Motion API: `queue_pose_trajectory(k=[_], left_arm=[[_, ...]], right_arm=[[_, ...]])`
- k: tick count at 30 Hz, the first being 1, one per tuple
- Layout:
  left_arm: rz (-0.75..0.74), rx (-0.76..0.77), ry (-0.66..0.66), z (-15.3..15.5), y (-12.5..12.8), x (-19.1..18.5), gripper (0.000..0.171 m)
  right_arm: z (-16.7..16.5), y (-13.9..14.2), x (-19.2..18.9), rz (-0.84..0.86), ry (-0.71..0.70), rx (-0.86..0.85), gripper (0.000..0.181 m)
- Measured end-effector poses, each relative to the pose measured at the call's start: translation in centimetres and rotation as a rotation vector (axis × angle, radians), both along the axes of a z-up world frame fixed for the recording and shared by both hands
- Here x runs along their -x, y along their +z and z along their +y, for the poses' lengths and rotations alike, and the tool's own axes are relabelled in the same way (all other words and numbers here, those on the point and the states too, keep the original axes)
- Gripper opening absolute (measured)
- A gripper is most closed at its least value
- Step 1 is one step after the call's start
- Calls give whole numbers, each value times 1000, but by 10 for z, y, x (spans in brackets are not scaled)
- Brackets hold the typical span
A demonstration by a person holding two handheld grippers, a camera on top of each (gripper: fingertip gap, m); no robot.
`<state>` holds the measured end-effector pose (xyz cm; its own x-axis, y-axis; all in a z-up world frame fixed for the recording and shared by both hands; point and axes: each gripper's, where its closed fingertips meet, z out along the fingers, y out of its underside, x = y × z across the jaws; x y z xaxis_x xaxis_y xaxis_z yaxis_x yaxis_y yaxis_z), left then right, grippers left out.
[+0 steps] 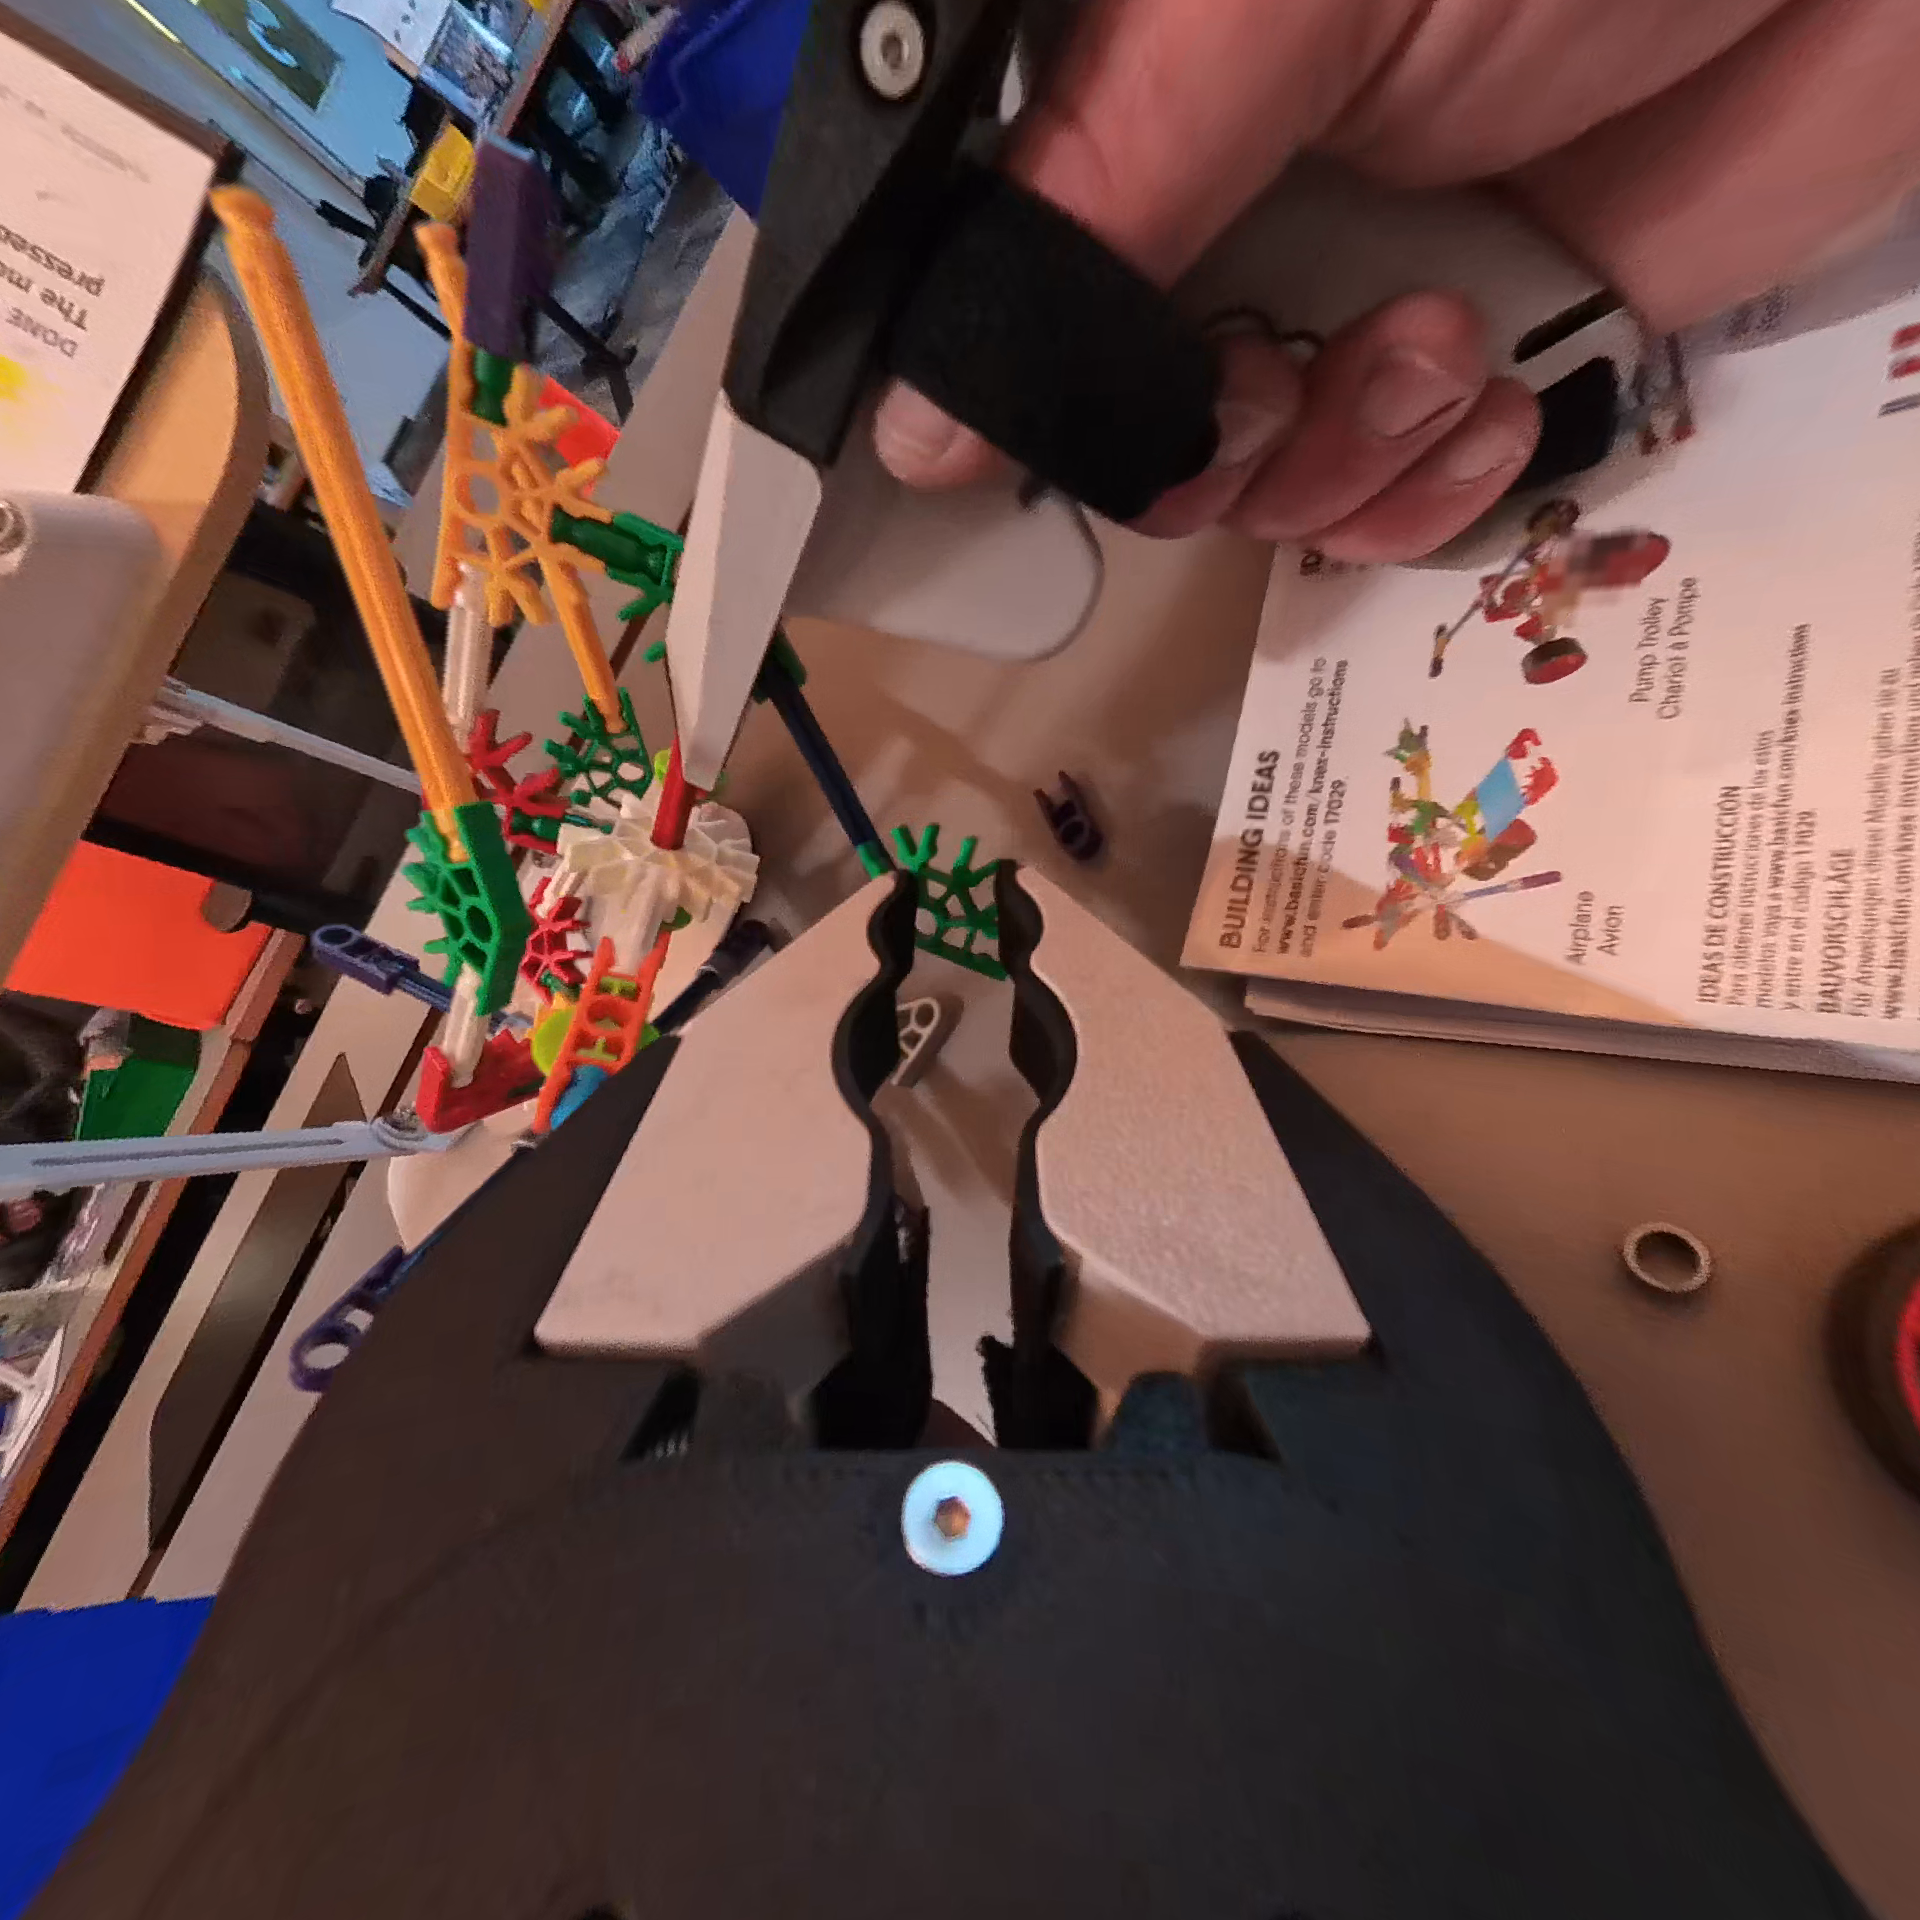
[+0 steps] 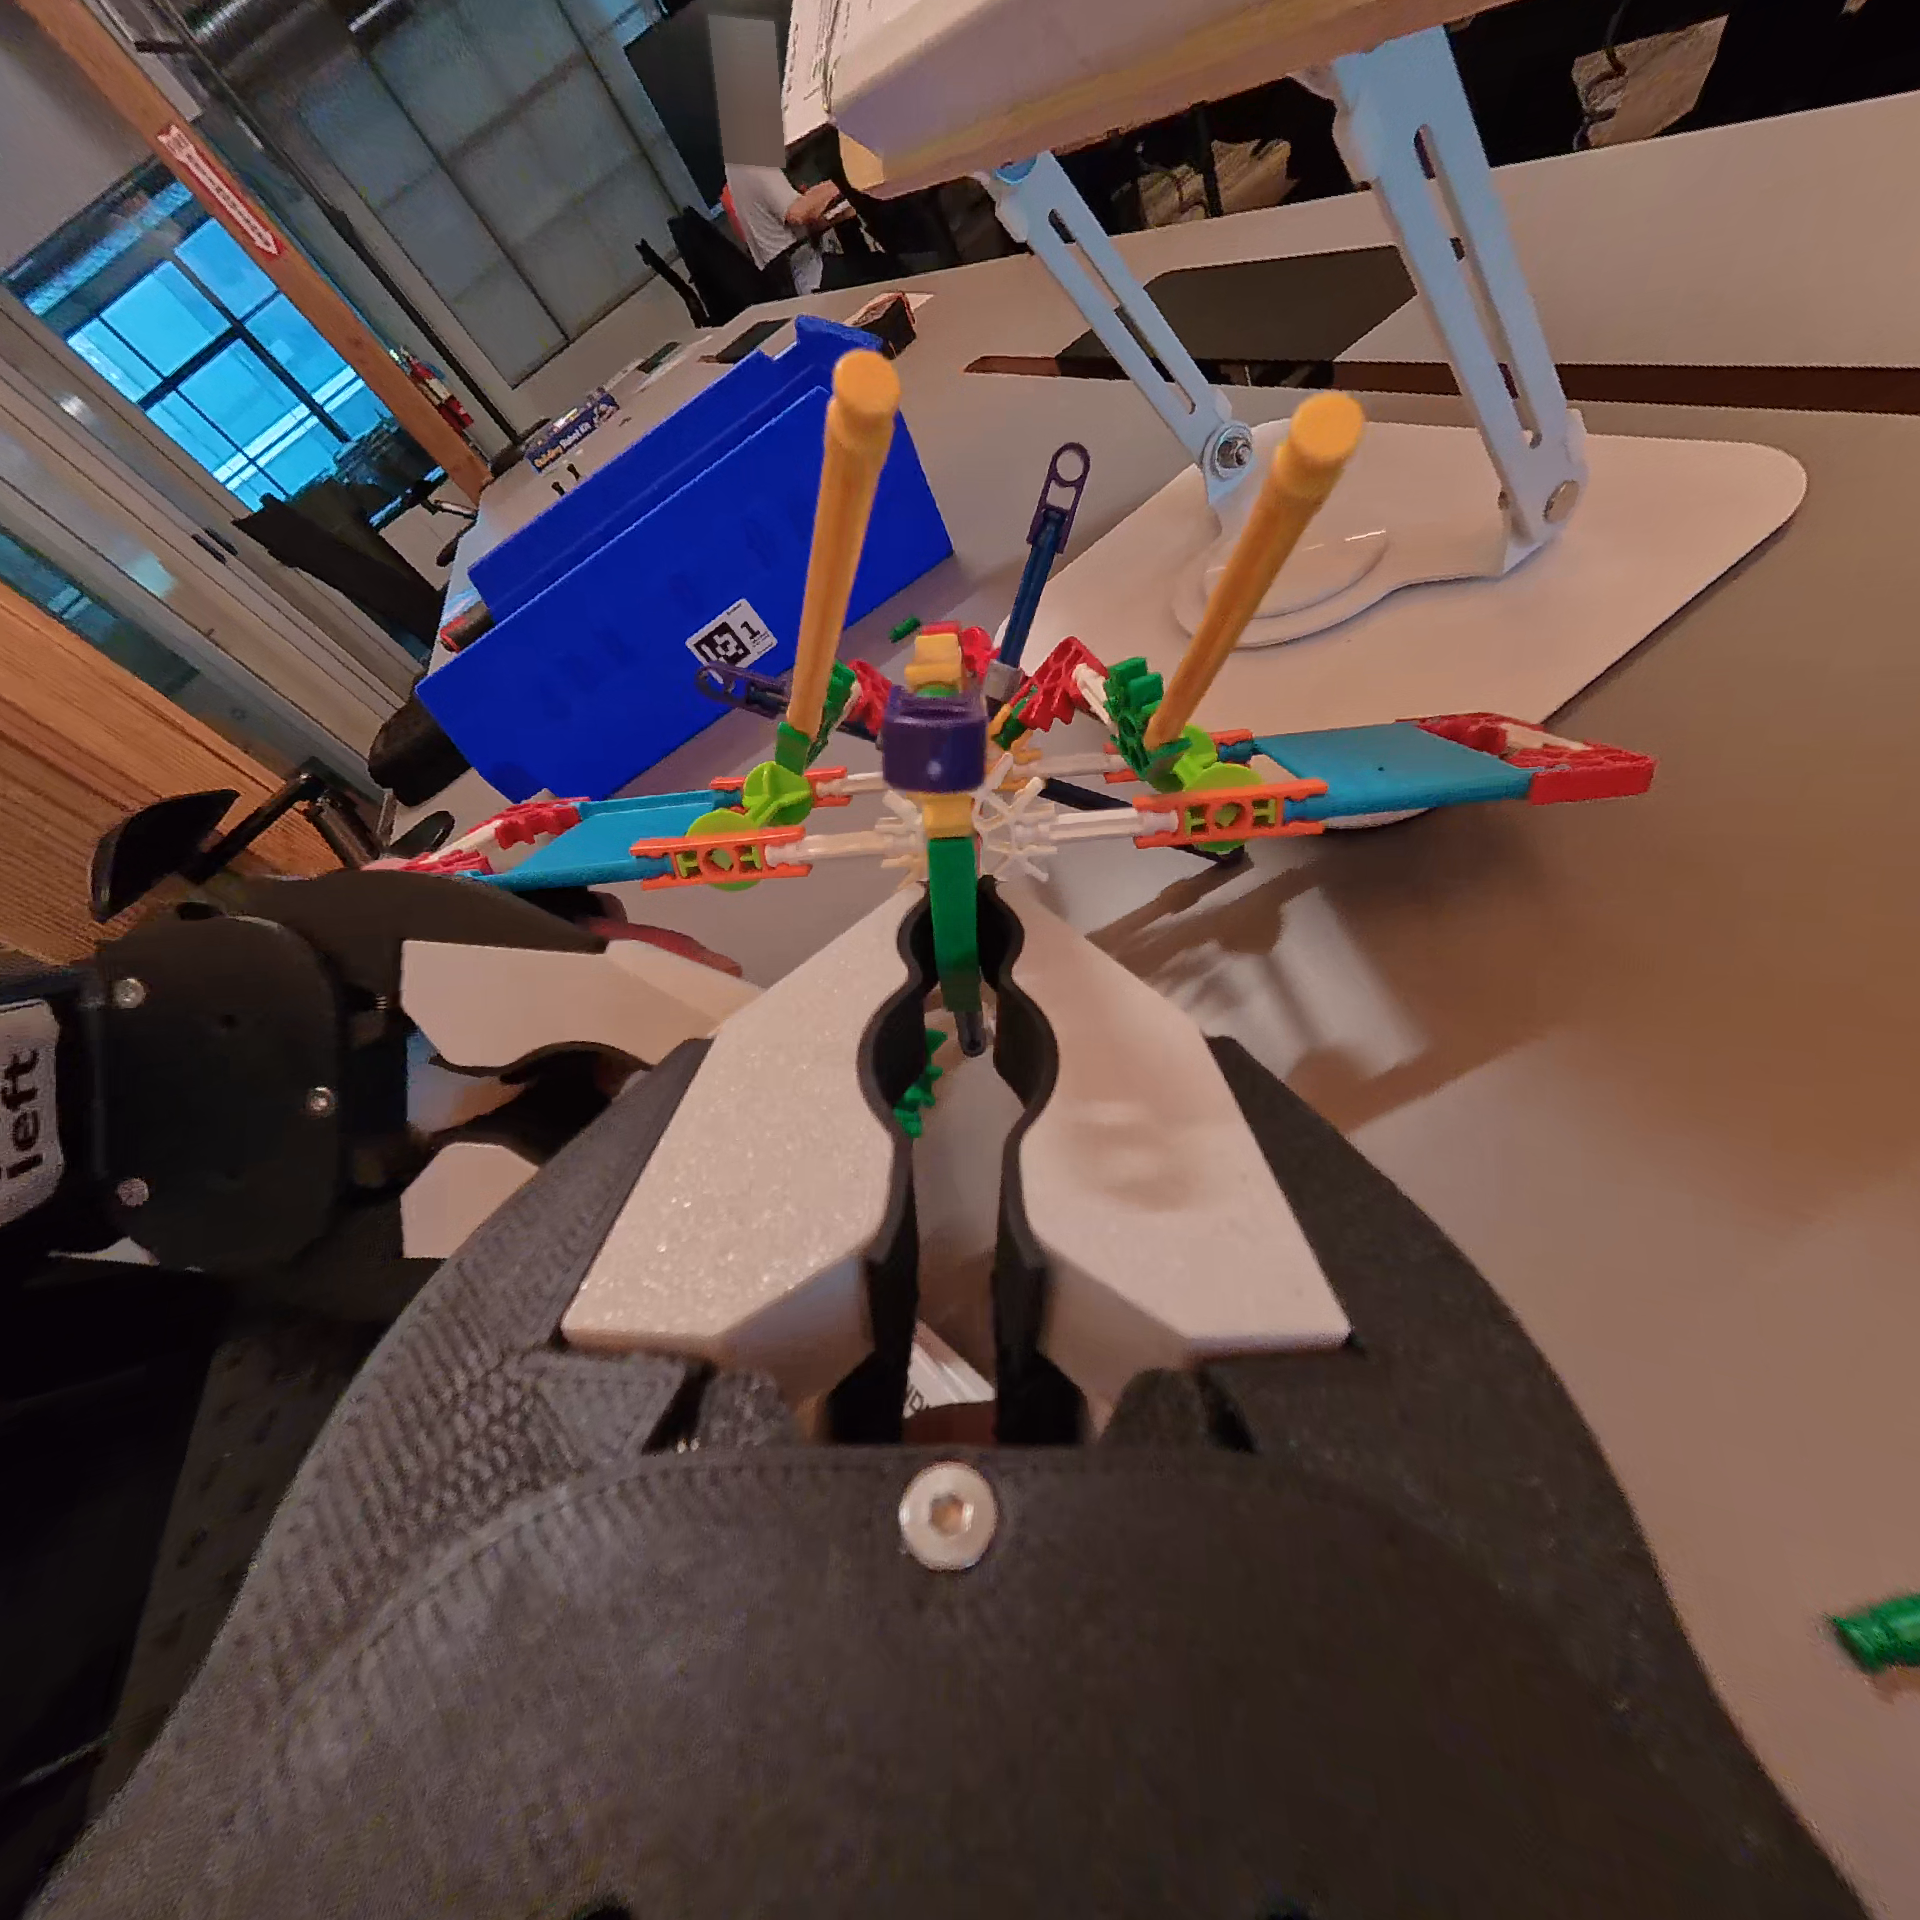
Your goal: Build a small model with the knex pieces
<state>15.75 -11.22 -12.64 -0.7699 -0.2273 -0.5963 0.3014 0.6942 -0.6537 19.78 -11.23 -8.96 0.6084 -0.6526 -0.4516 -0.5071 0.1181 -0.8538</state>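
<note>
The left gripper [image 1: 951, 883] is seen with its fingertips pinched on a green snowflake-shaped connector [image 1: 956, 914], whose lower half is hidden between the dark pads. A dark blue rod [image 1: 821, 769] runs from that connector up and to the left, its far end lost behind the right gripper's white finger [image 1: 727, 634]. Just beneath the left jaws a small grey connector [image 1: 920, 1029] lies on the table [image 1: 1455, 1164], partly masked. To the right an instruction booklet [image 1: 1621, 810] is cut off by the frame edge; a person's hand [image 1: 1299, 312] is wrapped round the right gripper's handle, a black strap over one finger.

The right gripper [image 2: 956, 914] is closed on a green rod [image 2: 951, 914] at the near end of a colourful construction-toy model [image 2: 935, 769]; the rod's lower end is hidden in the jaws. Beyond the tips, two orange rods [image 2: 836, 540] stand tilted upward from the model, and teal wing panels [image 2: 1382, 764] stretch to either side. Farther off to the left a blue bin [image 2: 675, 603] stands, and to the right a white stand [image 2: 1455, 499], its top cut off. A green piece [image 2: 1875, 1652] at the lower right is too blurred to identify.
</note>
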Motion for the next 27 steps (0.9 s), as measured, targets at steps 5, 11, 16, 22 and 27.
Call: queue_pose_trajectory(k=[5, 11, 16, 22, 27], left_arm=[[-75, 40, 44, 6, 4, -13, 13], [-115, 72, -12, 8, 7, -17, 13], [-145, 86, -20, 11, 11, -14, 0], [-111, 21, -49, 14, -2, -13, 0], [-94, -23, -36, 23, -8, -16, 6]], right_arm=[[5, -1, 3, 15, 12, -17, 4], [8, -2, 5, 42, 31, -78, 8], [10, -4, 9, 70, 61, -100, 15], [10, -15, 12, 104, 86, -31, 17], [7, -19, 18, 113, 117, 7, 21]])
